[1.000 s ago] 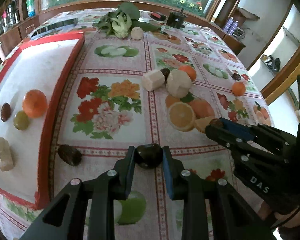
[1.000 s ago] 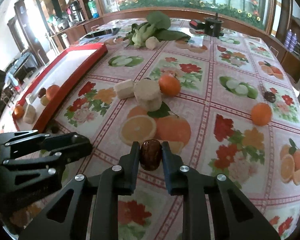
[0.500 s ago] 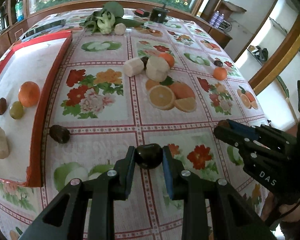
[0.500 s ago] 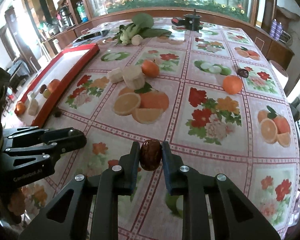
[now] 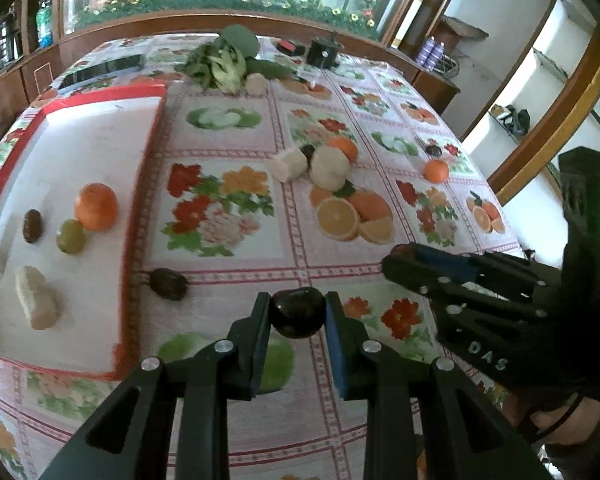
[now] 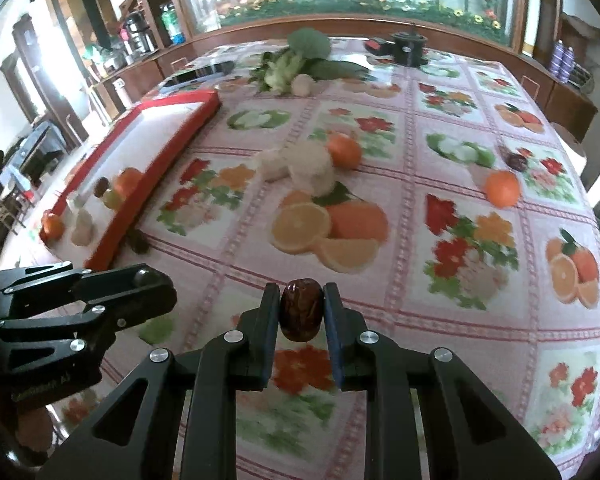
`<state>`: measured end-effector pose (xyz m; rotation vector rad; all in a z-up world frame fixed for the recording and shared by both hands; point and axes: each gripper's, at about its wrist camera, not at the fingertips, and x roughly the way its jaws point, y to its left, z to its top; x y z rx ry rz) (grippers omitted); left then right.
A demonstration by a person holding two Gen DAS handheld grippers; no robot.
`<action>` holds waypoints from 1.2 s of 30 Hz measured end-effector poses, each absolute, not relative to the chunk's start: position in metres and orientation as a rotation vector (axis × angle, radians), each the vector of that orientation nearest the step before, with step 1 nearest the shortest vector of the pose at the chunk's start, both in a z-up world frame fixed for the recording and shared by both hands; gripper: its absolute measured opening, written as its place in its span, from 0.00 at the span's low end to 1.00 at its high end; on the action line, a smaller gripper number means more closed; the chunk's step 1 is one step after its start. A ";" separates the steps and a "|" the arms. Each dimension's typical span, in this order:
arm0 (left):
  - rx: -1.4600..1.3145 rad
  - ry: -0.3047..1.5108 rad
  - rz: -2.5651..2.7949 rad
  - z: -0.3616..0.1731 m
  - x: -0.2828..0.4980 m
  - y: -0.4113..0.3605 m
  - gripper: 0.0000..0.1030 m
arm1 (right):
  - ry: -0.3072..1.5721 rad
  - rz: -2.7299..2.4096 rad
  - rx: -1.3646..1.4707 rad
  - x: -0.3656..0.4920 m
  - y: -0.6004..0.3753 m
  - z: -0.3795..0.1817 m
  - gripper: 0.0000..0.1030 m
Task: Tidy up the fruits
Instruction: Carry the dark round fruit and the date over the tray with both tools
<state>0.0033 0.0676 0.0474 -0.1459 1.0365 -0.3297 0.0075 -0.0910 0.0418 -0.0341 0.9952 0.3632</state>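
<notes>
My left gripper (image 5: 298, 314) is shut on a dark round fruit (image 5: 298, 312), held above the tablecloth right of the red-rimmed white tray (image 5: 140, 184). My right gripper (image 6: 302, 312) is shut on a brown date (image 6: 301, 309), held above the table's near part. The tray holds an orange (image 5: 96, 207), a green fruit (image 5: 71, 236), a dark date (image 5: 32, 226) and pale chunks (image 5: 36, 298). Another dark date (image 5: 168, 283) lies on the cloth beside the tray's rim. Loose oranges (image 6: 502, 189) (image 6: 343, 151) and pale chunks (image 6: 312, 166) lie mid-table.
Leafy greens (image 5: 224, 62) and a black pot (image 6: 410, 48) stand at the far end. A dark fruit (image 6: 516, 160) lies near the right edge. The right gripper's body (image 5: 480, 304) shows in the left wrist view; the left one (image 6: 60, 308) shows in the right wrist view.
Both grippers pulled back and up from the table with their fruits, then moved forward and left toward the tray. Both stay shut.
</notes>
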 end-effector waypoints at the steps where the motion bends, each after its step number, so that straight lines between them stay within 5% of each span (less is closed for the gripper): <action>1: -0.148 1.032 -0.324 0.049 0.004 0.072 0.28 | 0.991 0.371 -0.040 0.009 -0.085 0.044 0.21; 36: -0.244 0.997 0.112 0.044 0.097 0.271 0.28 | 0.955 0.576 -0.146 0.116 0.115 0.056 0.21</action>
